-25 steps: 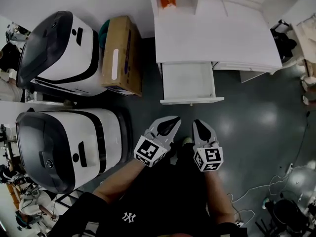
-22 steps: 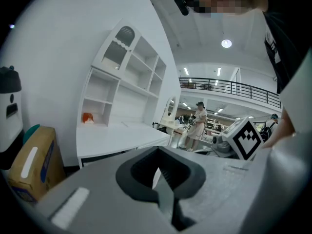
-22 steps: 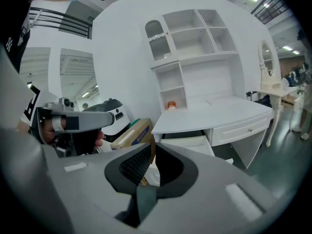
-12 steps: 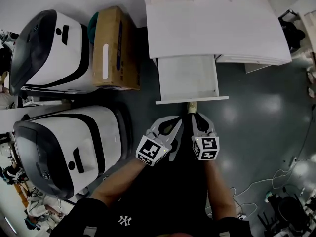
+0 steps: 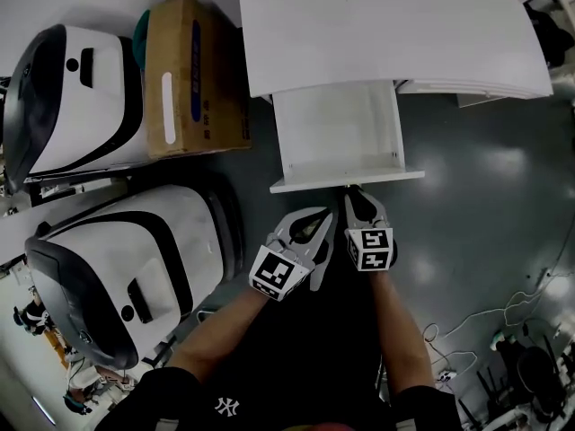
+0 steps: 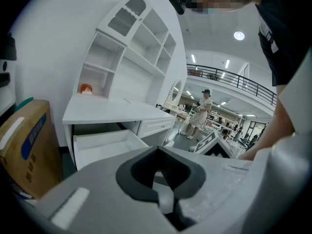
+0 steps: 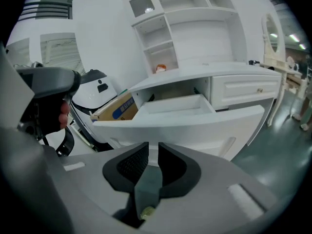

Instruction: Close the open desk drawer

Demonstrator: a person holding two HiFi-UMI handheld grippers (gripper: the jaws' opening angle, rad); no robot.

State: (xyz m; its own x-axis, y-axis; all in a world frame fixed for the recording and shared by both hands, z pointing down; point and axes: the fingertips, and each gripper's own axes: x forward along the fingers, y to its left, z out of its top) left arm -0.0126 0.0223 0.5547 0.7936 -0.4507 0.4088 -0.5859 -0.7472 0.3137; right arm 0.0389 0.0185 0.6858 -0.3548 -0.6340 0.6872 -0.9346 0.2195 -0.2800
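Note:
The white desk point(image 5: 386, 34) has its left drawer point(image 5: 346, 182) pulled out, and the drawer looks empty inside. My right gripper point(image 5: 353, 193) reaches the middle of the drawer's front panel, whether touching I cannot tell. In the right gripper view the front panel point(image 7: 195, 118) fills the space just beyond my right gripper point(image 7: 148, 147), whose jaws stand a narrow slit apart with nothing seen between them. My left gripper point(image 5: 316, 215) hangs back a little, left of the right one, short of the panel. In its own view the left gripper point(image 6: 157, 150) is shut and holds nothing, with the drawer point(image 6: 105, 145) ahead to the left.
A cardboard box point(image 5: 184, 74) stands left of the desk. Two large white-and-black machines point(image 5: 81, 88) point(image 5: 117, 268) fill the left side. Cables point(image 5: 521, 303) lie on the dark floor at right. A person point(image 6: 201, 113) stands far off. An orange object point(image 7: 161, 68) sits on a desk shelf.
The view and both grippers have moved forward to the desk. The right gripper went from well short of the drawer front to right at it; the drawer still stands open.

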